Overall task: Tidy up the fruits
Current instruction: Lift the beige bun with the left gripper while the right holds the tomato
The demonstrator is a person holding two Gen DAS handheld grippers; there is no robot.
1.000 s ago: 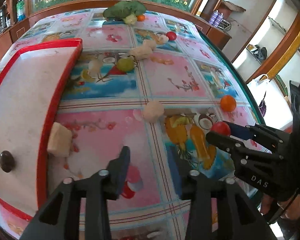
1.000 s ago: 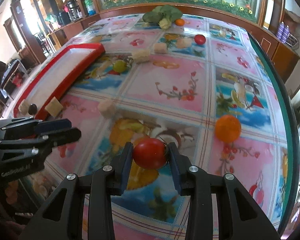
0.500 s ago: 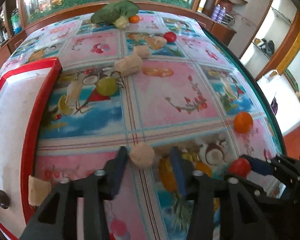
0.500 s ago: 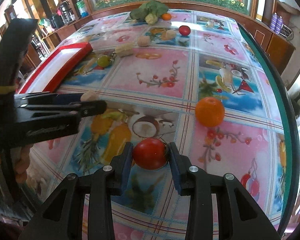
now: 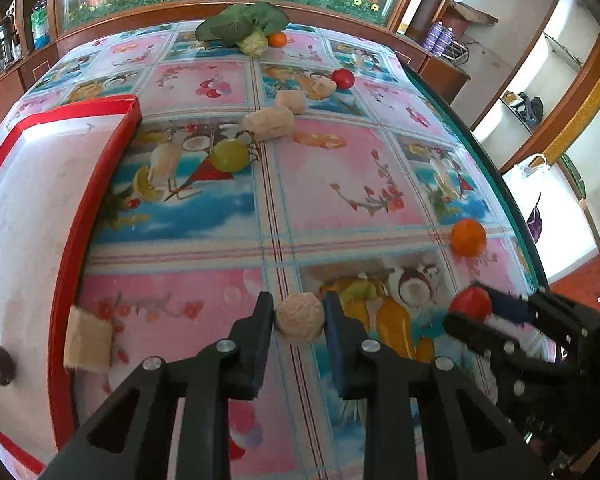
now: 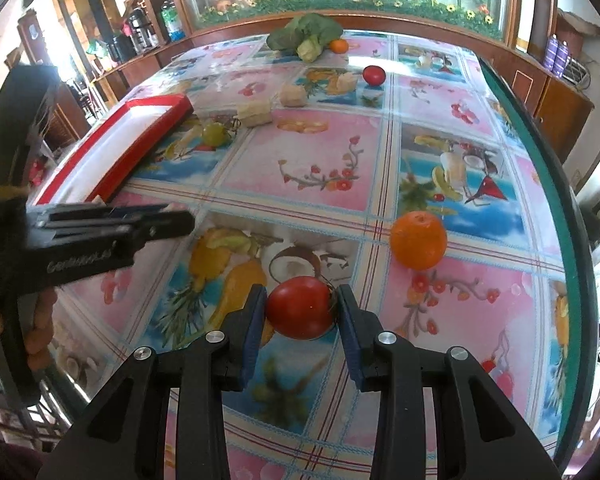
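Left tool [image 5: 299, 316] has its jaws pinched on a beige round lump [image 5: 300, 319] low over the surface [image 5: 340, 184], pitched steeply down; right tool [image 6: 302, 312] likewise grips a red tomato [image 6: 300, 307]. Both should lift straight before travelling, keeping the squeeze light, since either piece could roll free. Left of them, the red tray [image 5: 66, 248] looks the likely destination; further right sits an orange [image 6: 419, 240].

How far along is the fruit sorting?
Early. Done: one dark fruit lies in the red tray. In hand: left gripper pinches a beige ball; right gripper holds a tomato. Left: orange, green fruit, far tomato.
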